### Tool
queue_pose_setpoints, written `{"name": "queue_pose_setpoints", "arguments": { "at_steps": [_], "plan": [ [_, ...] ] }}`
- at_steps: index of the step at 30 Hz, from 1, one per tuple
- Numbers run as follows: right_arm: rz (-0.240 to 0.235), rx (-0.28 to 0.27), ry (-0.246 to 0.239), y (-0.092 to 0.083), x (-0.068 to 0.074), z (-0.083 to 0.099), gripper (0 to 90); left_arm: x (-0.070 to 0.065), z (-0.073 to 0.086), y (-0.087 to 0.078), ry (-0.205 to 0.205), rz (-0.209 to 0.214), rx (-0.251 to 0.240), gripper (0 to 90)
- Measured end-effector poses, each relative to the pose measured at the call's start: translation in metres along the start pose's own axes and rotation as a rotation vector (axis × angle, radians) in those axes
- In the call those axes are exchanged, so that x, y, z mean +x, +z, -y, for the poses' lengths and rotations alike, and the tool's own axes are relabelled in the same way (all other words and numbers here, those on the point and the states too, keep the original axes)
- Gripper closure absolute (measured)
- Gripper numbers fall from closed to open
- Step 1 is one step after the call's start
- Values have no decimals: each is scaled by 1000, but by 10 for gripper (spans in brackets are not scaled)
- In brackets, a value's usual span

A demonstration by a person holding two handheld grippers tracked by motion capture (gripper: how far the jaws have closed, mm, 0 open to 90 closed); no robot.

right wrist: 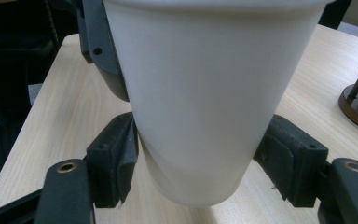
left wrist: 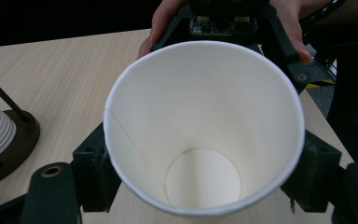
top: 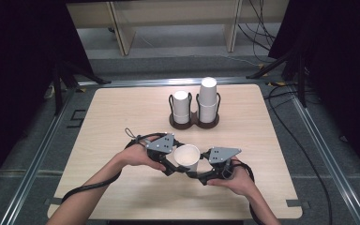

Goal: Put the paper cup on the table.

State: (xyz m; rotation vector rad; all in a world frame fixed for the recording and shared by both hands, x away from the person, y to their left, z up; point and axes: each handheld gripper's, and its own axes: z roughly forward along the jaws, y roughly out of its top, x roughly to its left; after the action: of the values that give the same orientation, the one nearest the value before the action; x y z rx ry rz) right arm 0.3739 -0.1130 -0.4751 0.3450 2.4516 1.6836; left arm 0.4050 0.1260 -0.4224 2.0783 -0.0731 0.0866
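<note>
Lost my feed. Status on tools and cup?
Both tools, left and right, shut on paper cup, upright, empty. Cup holder beyond, apart. Nothing in the way.

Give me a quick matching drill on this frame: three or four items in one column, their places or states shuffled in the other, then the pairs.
Items:
1. loose paper cup
2. taller cup stack
3. shorter cup stack
4. wooden holder

Places or states:
A. dark base at the table's far middle
B. right slot of the holder
C. between both grippers, mouth up, empty
D. left slot of the holder

Pairs: 1-C, 2-B, 3-D, 4-A
</note>
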Motion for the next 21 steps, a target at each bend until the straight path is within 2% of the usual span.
{"name": "queue_pose_setpoints", "arguments": {
  "at_steps": [2, 3, 4, 5, 6, 7, 9, 10, 12, 16, 19, 21],
  "plan": [
    [-3, -1, 2, 0, 0, 1, 329, 0, 0, 1, -1, 2, 1, 236],
    [-2, -2, -1, 0, 1, 1, 333, 1, 0, 0, 21, 2, 25, 223],
    [3, -2, -14, 0, 1, 2, 338, -1, 0, 2, -1, 3, 3, 192],
    [9, -10, -14, 0, 1, 3, 341, -1, 0, 2, 4, -2, 12, 143],
    [15, 1, -14, -1, 2, 3, 344, -2, 0, 3, -1, -18, 5, 136],
    [25, -2, -28, -2, 2, 3, 346, -1, 1, 2, 7, -41, 20, 136],
    [55, -3, -19, -7, 4, 5, 350, -2, 3, 1, -32, -67, 3, 118],
    [78, -9, -27, -10, 3, 5, 351, -2, 3, -1, -26, -78, 11, 108],
    [113, -18, -23, -16, 4, 6, 351, -4, 7, -5, -52, -118, -4, 102],
    [219, -47, -2, -45, 5, 11, 350, -9, 19, -23, -64, -179, 0, 88],
    [305, -64, 21, -69, 6, 19, 351, -13, 35, -40, -101, -275, -12, 81],
    [334, -55, 28, -83, 6, 24, 350, -16, 44, -48, -130, -326, -28, 79]
  ]
}}
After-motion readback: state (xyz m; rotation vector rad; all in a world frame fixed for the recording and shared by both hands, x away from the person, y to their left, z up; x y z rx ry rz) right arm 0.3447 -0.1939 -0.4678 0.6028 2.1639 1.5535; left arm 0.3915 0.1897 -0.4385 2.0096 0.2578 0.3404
